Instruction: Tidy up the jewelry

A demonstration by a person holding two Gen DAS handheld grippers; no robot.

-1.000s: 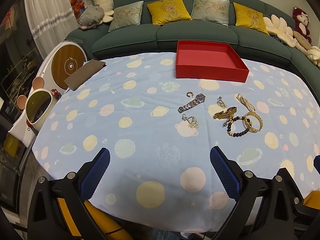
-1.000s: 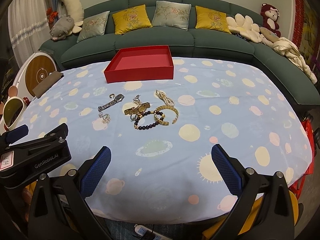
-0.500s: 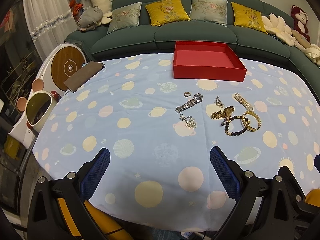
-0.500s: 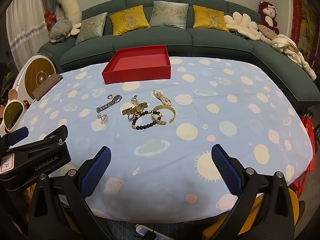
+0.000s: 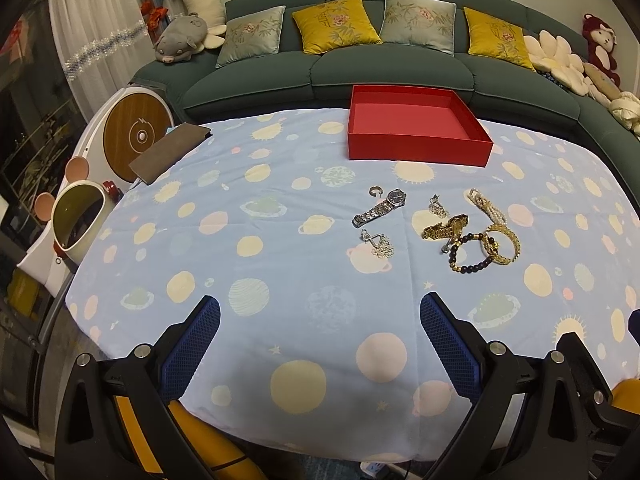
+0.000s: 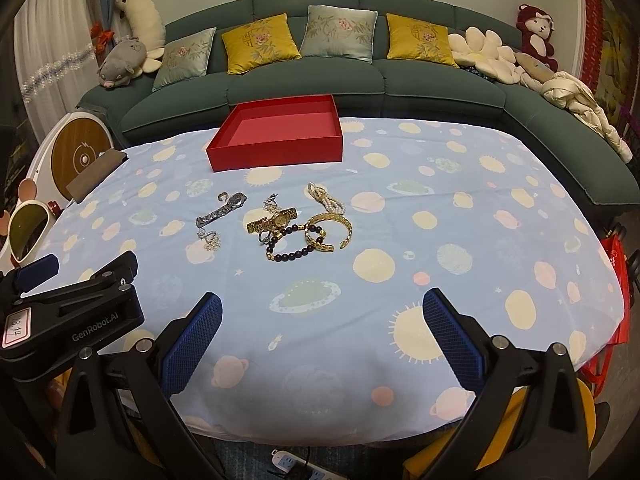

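A red open box (image 5: 416,128) (image 6: 280,138) stands empty at the table's far side. In front of it lie a silver watch (image 5: 380,208) (image 6: 222,210), a silver chain (image 5: 378,242), a gold watch (image 5: 446,227) (image 6: 274,220), a dark bead bracelet (image 5: 468,254) (image 6: 290,246), gold bangles (image 5: 502,244) (image 6: 332,230) and a pearl strand (image 5: 486,206) (image 6: 326,198). My left gripper (image 5: 320,340) and right gripper (image 6: 322,338) are both open and empty, hovering over the near table edge, well short of the jewelry.
The table wears a blue planet-print cloth (image 5: 280,240). A green sofa (image 6: 360,80) with cushions and plush toys curves behind. A brown pouch (image 5: 168,152) lies at the far left corner. A white round appliance (image 5: 132,132) stands left. A power strip (image 6: 292,464) lies on the floor.
Both views have pulled back and risen slightly, so the table and jewelry sit a little farther away. Nothing on the table has moved, and both grippers stay open.
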